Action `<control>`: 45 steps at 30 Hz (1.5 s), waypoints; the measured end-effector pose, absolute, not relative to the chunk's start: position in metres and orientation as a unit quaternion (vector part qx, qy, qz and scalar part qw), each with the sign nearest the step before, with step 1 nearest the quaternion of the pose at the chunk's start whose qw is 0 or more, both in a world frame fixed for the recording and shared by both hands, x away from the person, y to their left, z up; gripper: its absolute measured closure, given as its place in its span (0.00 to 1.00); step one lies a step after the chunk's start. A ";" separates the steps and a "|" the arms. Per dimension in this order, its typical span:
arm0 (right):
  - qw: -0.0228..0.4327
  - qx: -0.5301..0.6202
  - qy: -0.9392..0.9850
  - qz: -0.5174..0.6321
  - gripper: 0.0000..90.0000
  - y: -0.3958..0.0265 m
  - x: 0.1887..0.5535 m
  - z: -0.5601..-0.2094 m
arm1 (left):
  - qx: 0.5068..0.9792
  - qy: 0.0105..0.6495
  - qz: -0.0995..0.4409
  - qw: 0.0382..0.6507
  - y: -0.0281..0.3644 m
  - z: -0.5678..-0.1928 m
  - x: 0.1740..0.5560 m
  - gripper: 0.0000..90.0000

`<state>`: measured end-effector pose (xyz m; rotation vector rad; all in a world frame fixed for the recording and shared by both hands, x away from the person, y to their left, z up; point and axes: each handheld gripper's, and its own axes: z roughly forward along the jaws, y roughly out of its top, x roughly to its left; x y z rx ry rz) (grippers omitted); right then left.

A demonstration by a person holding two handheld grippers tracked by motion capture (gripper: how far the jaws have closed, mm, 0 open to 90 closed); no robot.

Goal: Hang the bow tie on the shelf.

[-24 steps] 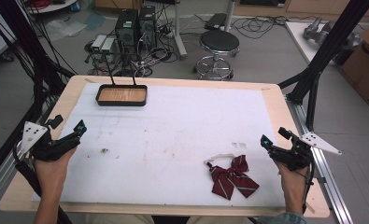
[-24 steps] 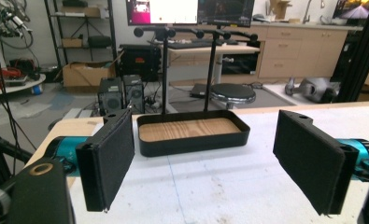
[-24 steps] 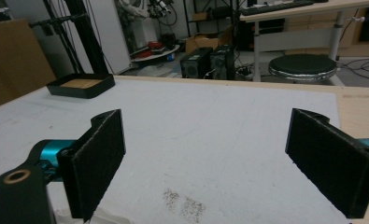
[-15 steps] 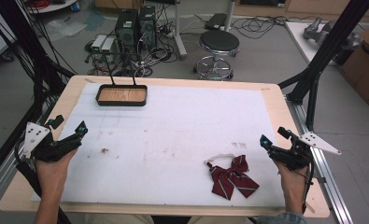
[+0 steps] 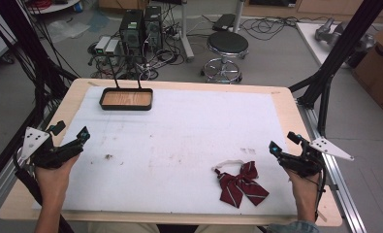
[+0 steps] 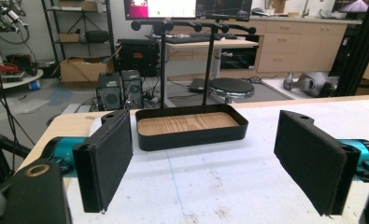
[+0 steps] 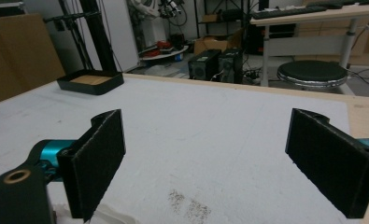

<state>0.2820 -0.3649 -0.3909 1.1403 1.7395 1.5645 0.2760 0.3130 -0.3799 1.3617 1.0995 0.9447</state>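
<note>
A dark red bow tie [image 5: 242,185] with thin pale stripes and a white strap lies flat on the white mat [image 5: 189,136] covering the tabletop [image 5: 295,111], toward the near right. Just to its right, apart from it, the right tongs [image 5: 282,141] hover with jaws spread wide and nothing between them. At the near left edge, the left tongs [image 5: 71,132] are likewise wide open and empty. A black tray [image 5: 126,99] with a wooden floor sits at the far left of the mat, straight ahead in the left gripper view.
</note>
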 end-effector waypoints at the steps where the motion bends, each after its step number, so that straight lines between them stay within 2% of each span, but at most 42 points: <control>1: 0.265 0.419 0.646 0.580 0.12 -0.365 0.282 -0.391 | 0.574 0.464 0.398 0.545 0.313 -0.380 0.276 0.22; 21: 0.152 0.290 0.769 0.549 0.18 -0.341 0.289 -0.404 | 0.577 0.462 0.396 0.545 0.311 -0.380 0.276 0.22; 23: 0.134 0.259 0.788 0.543 0.23 -0.339 0.288 -0.408 | 0.579 0.461 0.395 0.544 0.311 -0.380 0.277 0.22; 26: 0.121 0.245 0.805 0.527 0.24 -0.336 0.289 -0.412 | 0.580 0.461 0.395 0.544 0.310 -0.380 0.277 0.22; 30: 0.086 0.201 0.838 0.500 0.31 -0.323 0.289 -0.420 | 0.582 0.460 0.393 0.543 0.309 -0.381 0.278 0.22; 34: 0.073 0.169 0.850 0.493 0.36 -0.315 0.288 -0.424 | 0.582 0.460 0.393 0.543 0.309 -0.381 0.278 0.22; 37: 0.053 0.151 0.868 0.470 0.44 -0.305 0.288 -0.430 | 0.581 0.459 0.393 0.545 0.308 -0.381 0.278 0.22; 45: 0.068 0.138 0.886 0.437 0.55 -0.295 0.288 -0.435 | 0.582 0.459 0.391 0.546 0.307 -0.381 0.278 0.22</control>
